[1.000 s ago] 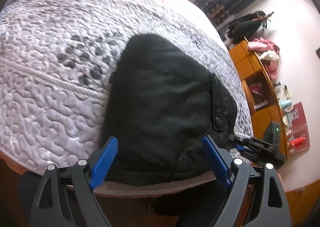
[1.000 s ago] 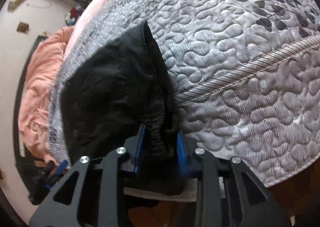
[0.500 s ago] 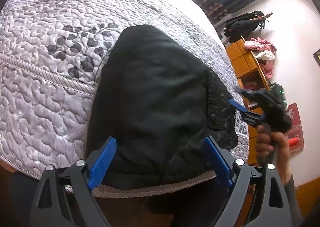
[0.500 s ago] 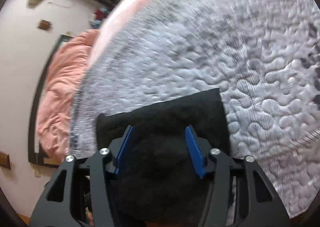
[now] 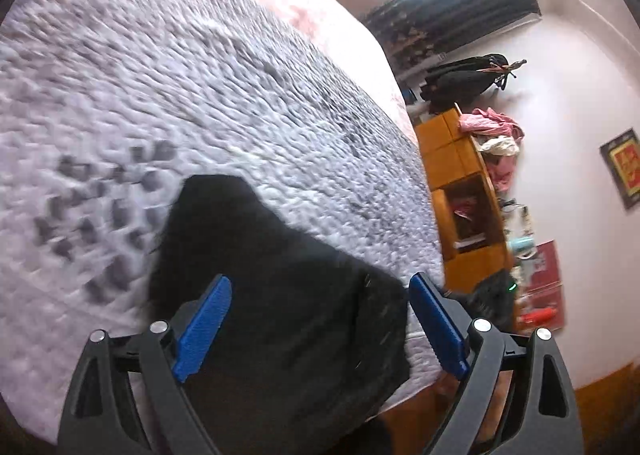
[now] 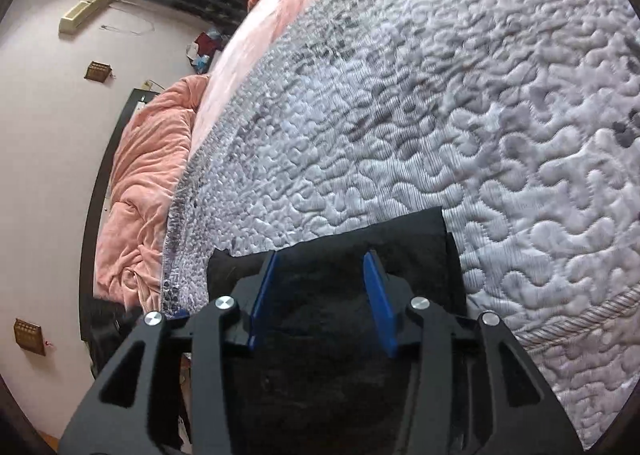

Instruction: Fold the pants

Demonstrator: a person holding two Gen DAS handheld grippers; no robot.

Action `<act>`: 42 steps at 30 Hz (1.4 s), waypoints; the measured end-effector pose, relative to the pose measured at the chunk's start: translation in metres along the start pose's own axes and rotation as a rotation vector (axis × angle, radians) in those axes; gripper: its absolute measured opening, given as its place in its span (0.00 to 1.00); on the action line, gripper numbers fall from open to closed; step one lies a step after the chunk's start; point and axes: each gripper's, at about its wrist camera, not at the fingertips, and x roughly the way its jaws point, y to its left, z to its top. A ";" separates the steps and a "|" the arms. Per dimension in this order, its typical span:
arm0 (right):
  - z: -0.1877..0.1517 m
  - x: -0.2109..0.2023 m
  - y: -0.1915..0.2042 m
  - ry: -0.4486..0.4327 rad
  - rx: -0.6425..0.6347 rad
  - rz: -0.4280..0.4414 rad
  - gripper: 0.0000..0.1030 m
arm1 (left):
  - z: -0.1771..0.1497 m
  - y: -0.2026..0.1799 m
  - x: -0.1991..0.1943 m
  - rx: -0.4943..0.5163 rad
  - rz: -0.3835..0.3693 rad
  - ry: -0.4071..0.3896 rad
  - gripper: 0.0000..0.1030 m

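Observation:
The black pants (image 5: 288,295) lie folded into a compact bundle near the front edge of the grey quilted bed (image 5: 180,95). My left gripper (image 5: 320,281) hovers over them, blurred by motion, its blue pads wide apart and gripping nothing. In the right wrist view the pants (image 6: 420,239) show a straight folded far edge. My right gripper (image 6: 322,255) sits low over them. Its jaws are opening, with cloth lying under and between the pads but not pinched. A dark blur with a green light (image 5: 496,295) at the bed's right edge looks like the right gripper.
The quilt (image 6: 480,135) stretches far beyond the pants. A pink blanket (image 6: 148,183) is heaped at the far side. An orange wooden shelf unit (image 5: 460,183) with clothes on top stands by the wall, right of the bed.
My right gripper let go of the bunched pants edge and its jaws spread; the pants now lie flat with a straight fold. The left view has swung, so the pants sit lower in it.

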 end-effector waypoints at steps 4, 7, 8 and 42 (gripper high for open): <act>0.004 0.023 -0.019 0.036 0.015 -0.075 0.27 | 0.017 0.021 0.048 -0.077 -0.012 0.092 0.88; 0.006 0.033 -0.024 0.041 -0.017 -0.128 0.21 | 0.021 0.027 0.070 -0.066 0.032 0.128 0.88; 0.006 0.033 -0.025 0.043 -0.013 -0.124 0.21 | 0.021 0.026 0.071 -0.066 0.037 0.130 0.89; -0.153 -0.043 -0.060 0.049 0.078 -0.082 0.76 | -0.119 0.080 -0.028 -0.101 0.119 0.075 0.90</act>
